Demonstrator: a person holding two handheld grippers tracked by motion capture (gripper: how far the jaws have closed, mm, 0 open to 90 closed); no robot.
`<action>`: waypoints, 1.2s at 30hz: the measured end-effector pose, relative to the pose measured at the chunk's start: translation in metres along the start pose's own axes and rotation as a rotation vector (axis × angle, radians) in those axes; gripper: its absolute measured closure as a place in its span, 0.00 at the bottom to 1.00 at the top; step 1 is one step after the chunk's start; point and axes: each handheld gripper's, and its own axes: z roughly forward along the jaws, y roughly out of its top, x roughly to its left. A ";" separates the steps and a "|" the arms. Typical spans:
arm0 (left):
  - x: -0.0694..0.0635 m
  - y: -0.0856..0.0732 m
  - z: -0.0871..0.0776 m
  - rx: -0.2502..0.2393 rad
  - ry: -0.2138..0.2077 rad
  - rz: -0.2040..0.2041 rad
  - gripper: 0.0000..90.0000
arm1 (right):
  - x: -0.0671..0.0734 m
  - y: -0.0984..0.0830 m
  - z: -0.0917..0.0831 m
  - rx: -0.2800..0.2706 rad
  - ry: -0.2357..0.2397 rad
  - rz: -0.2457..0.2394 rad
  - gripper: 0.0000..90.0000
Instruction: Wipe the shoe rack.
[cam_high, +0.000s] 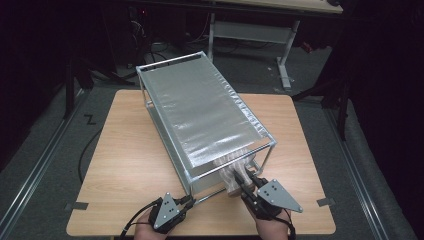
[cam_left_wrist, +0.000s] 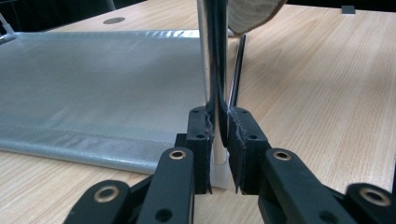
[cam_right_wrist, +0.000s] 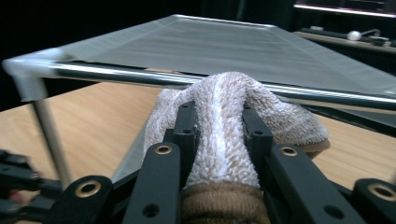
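Terry cloth (cam_right_wrist: 224, 126), beige and folded, sits clenched in the right gripper (cam_high: 248, 181) at the rack's (cam_high: 200, 107) near end by the desk's (cam_high: 125, 150) front edge. Left gripper (cam_left_wrist: 218, 135) clamps the rack's corner post (cam_left_wrist: 212, 56). Judging by this, stowing has barely begun.

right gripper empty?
No: the right gripper is clamped on a folded towel at the rack's top bar.

Light wood worktop (cam_high: 125, 165), pretty plain. A metal-framed rack (cam_high: 200, 107) with silvery fabric shelves stands right on it, running diagonally from the near edge toward the far-left corner.
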 end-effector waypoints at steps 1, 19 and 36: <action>0.000 0.000 0.000 0.000 0.000 0.000 0.88 | 0.003 0.000 0.000 0.001 0.011 0.000 0.81; 0.000 0.000 0.001 0.000 -0.001 0.000 0.88 | 0.057 0.006 0.005 -0.007 0.152 -0.116 0.81; 0.000 0.000 0.000 0.000 -0.003 -0.003 0.88 | -0.039 -0.004 -0.003 0.005 -0.149 0.036 0.81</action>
